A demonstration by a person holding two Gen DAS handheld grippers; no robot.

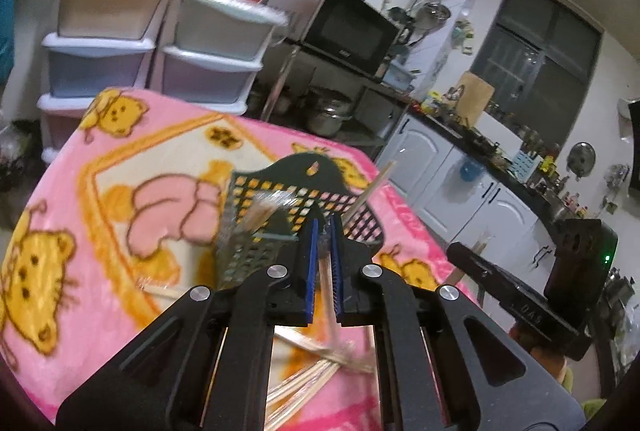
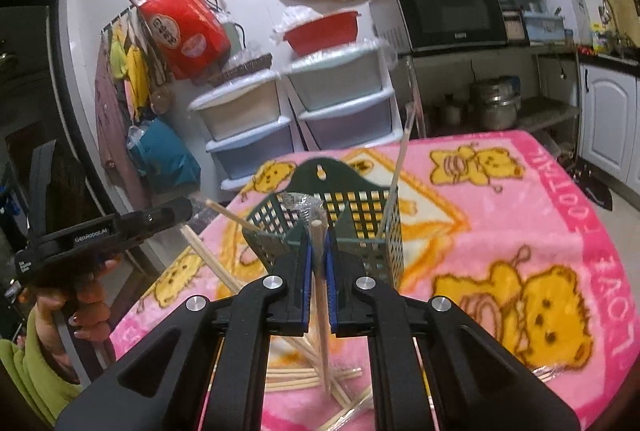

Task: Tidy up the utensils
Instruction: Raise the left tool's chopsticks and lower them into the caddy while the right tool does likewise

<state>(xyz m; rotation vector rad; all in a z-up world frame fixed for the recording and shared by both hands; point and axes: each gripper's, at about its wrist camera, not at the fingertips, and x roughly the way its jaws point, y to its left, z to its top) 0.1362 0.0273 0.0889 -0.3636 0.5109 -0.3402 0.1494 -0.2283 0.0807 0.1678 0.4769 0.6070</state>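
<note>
the left gripper (image 1: pixel 325 231) is gripping a wrapped wooden chopstick (image 1: pixel 329 295) between its narrow blue pads, just in front of the dark green perforated utensil basket (image 1: pixel 280 199). the right gripper (image 2: pixel 318 243) is likewise clamping a single wooden chopstick (image 2: pixel 322 311), its round tip poking up right at the basket's (image 2: pixel 360 215) near rim. the basket is standing on a pink cartoon-bear blanket (image 2: pixel 520 231), and several chopsticks are already leaning inside it. a loose pile of wrapped chopsticks (image 2: pixel 304 379) is lying on the blanket below both grippers. in the right wrist view a person's hand (image 2: pixel 86 307) is gripping the left tool's handle.
</note>
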